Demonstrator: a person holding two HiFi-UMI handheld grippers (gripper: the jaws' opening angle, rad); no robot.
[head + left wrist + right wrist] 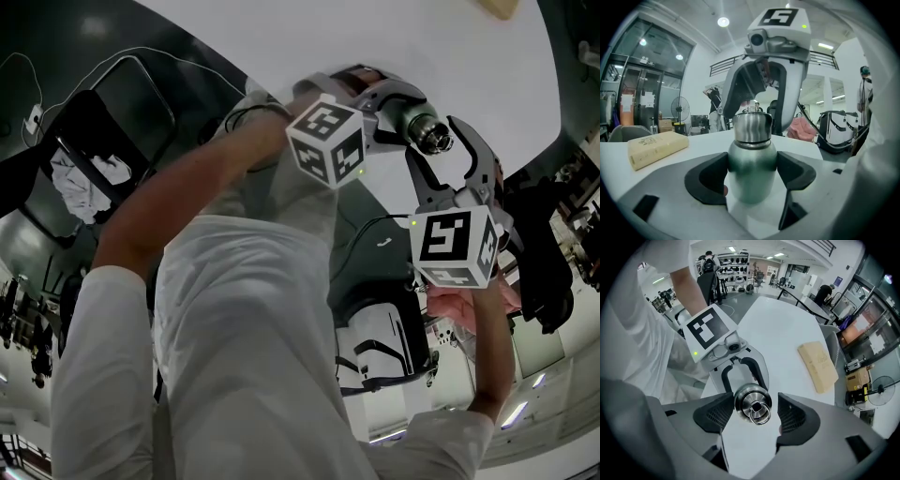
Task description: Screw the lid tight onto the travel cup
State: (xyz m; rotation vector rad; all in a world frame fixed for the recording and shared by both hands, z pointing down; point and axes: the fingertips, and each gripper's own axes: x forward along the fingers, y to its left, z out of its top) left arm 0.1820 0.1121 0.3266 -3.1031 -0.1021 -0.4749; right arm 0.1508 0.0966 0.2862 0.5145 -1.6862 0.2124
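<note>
A steel travel cup [751, 164] stands on the white table [783, 329] with its steel lid [752, 125] on top. My left gripper [752, 174] is shut on the cup's body, a black pad pressing on each side. From above, the lid [753, 403] shows a small wire ring in its middle. My right gripper [753, 412] points down over the lid and is open: the lid sits between its pads, close to the left pad, with a gap at the right pad. In the head view the cup [409, 111] lies between both grippers at the table's near edge.
A tan book-like block [818, 365] lies on the table beyond the cup, also seen at the left in the left gripper view as the block [656, 147]. A black chair [103, 141] stands to the left of the table. People and equipment fill the room behind.
</note>
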